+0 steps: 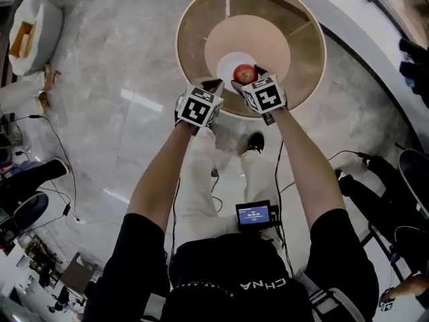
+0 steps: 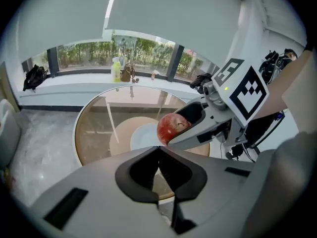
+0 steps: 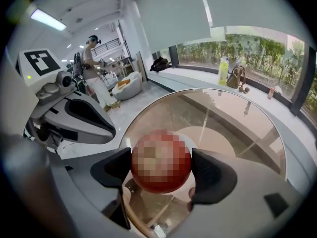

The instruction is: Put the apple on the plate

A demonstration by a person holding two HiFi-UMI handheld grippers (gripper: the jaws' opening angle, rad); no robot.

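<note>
A red apple is held between the jaws of my right gripper, which is shut on it. It hangs over the small white plate at the middle of the round glass table. In the right gripper view the apple fills the gap between the pads, with a sliver of the plate behind it. The left gripper view shows the apple just above the plate. My left gripper is shut and empty, its jaws touching, close to the left of the apple.
The table has a tan round base under the glass. A white chair stands at the far left on the marble floor. Bottles and a bag sit on the window ledge. A person stands far back. Cables lie on the floor.
</note>
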